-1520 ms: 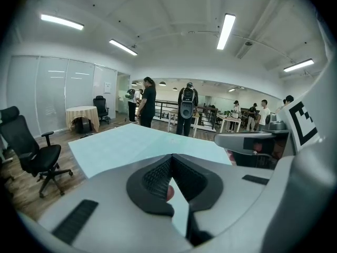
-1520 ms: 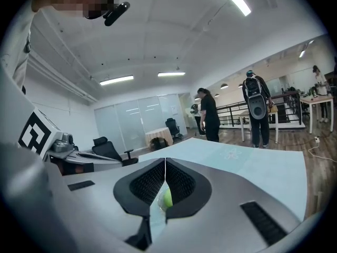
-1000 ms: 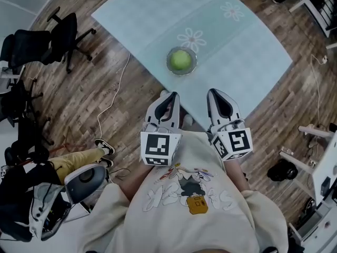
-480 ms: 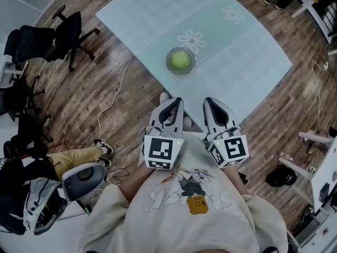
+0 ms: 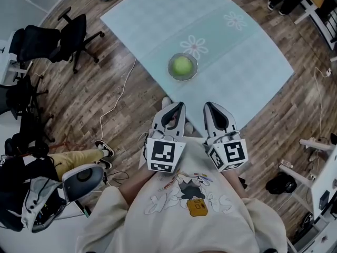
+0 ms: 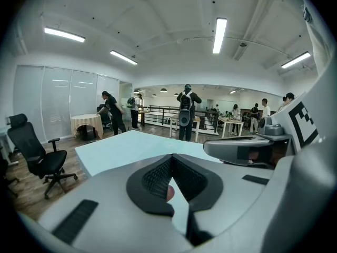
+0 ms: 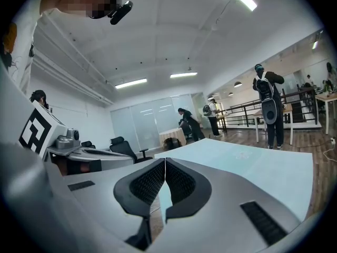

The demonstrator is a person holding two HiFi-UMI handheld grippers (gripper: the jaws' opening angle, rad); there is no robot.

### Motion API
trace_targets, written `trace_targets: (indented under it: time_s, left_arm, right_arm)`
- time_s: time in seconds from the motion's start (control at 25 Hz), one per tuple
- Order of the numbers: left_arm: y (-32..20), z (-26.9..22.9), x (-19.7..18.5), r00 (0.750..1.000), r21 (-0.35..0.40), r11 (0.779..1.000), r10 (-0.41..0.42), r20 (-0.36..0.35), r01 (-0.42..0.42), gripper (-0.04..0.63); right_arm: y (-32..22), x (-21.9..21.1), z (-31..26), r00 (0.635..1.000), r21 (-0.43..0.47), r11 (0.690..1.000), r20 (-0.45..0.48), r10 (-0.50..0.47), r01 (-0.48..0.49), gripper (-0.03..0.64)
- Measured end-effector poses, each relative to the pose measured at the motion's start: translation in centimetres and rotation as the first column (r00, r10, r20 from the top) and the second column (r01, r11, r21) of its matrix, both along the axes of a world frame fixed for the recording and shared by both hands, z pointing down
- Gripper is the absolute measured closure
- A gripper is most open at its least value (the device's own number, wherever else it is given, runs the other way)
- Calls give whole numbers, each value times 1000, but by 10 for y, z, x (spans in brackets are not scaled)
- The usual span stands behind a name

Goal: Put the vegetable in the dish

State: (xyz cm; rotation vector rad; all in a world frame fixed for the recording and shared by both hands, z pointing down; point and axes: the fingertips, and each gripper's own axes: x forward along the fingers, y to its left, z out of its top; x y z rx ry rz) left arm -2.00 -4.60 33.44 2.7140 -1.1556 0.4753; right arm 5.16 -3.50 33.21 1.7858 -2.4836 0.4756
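One round green vegetable, whole, sits inside a shallow round grey dish and fills most of its bowl. Dish stands upright on a pale blue bench, toward the bench edge nearest the person and just beside a white flower print on the covering. Left claw, grey with black ribbed pads: jaws pressed together at the tips, nothing between them; held close to the person's chest, pointing toward the dish and well apart from it; confirmed closed and empty in the left gripper view. Right claw, same make: jaws likewise together and empty, alongside the left one, the two near each other but apart; the right gripper view shows the pads meeting. Each carries a marker cube at its rear. Surroundings: cream sweatshirt with a printed graphic, wooden plank floor, white cable trailing across it, black office chair to the left.
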Motion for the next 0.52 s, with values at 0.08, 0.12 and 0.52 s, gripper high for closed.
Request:
trace_targets:
  time_s: [0.08,0.12,0.52]
  left_arm:
    - [1,1,2,1000,-1,1000,5,3,-5,588]
    - [1,1,3,1000,-1,1000,8,4,-8,588]
    - [3,10,-15,1000,-27,1000,-3,23,4,588]
  right_arm:
    - [0,1,1,1000,-5,1000,2,2,-2,592]
    - [-1,1,2,1000,-7,1000,3,1,-1,592]
    - [-7,-18,9,1000,-32,999,16,-21,21,592]
